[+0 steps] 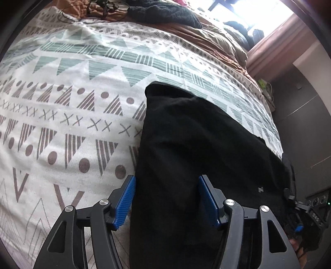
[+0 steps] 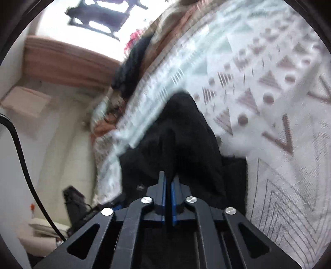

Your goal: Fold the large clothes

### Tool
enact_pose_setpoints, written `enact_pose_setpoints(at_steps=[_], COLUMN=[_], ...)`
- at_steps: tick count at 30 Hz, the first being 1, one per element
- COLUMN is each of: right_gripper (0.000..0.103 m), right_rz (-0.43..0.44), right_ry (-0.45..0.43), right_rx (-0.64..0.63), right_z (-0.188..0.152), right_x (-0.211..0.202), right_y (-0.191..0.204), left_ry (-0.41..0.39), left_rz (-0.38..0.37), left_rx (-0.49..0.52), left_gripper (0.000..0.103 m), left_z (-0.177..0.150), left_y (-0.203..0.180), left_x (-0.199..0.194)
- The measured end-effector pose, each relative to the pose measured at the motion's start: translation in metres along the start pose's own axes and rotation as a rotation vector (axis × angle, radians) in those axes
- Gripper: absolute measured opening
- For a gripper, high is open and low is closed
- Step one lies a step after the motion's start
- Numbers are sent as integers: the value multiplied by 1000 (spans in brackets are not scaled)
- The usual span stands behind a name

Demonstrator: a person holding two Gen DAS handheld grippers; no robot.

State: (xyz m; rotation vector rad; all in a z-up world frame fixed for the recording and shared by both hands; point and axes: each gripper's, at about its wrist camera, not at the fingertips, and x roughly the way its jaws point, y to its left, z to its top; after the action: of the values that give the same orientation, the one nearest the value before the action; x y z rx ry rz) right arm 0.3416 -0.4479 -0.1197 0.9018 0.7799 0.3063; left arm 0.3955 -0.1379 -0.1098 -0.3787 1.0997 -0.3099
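Presently, your inventory of this moment read as follows.

Black garment (image 1: 198, 149): you had it lying on the patterned bedspread (image 1: 68, 103), a long dark strip running from the near edge up toward the middle of the bed; a small pale tag showed on its lower right part.

Left gripper (image 1: 166, 198): you held it with its blue pads (image 1: 126, 201) spread wide, the garment passing between them. The left pad stood at the cloth's left edge, the right pad over the cloth; whether either pressed it could not be told.

Right gripper (image 2: 168, 186): you had its blue pads drawn nearly together on a raised ridge of the black garment (image 2: 186, 132), which rose in a peak ahead of the fingertips. That view was blurred.

Bedspread, from the right wrist (image 2: 269, 93): white with triangles, dots and chevrons, beside and beneath the garment.

Far end of the bed: a dark knitted item (image 1: 165, 12) on brown bedding (image 1: 206, 35), well apart from the garment.

Beyond the bed: a pink curtain (image 1: 275, 45) under a bright window.
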Motion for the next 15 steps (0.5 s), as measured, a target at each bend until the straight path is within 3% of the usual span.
enact_pose_setpoints(at_steps=[3,9,15], right_gripper=[3,3,3], right_rz=[33,-8,-75], right_ry=[-48,-82,-33], right_rx=[-19,31,79], right_z=[-3,-15,-15], right_x=[-18,-36,-26], right_y=[7,-13,-40], left_ry=[-13,-22,15], left_rz=[12,44,63], left_rx=[28,71,72], left_gripper=[63,63,63], left_z=[2,1,-1], left_y=[-7,-18,-14], left_x=[-5,-3,23])
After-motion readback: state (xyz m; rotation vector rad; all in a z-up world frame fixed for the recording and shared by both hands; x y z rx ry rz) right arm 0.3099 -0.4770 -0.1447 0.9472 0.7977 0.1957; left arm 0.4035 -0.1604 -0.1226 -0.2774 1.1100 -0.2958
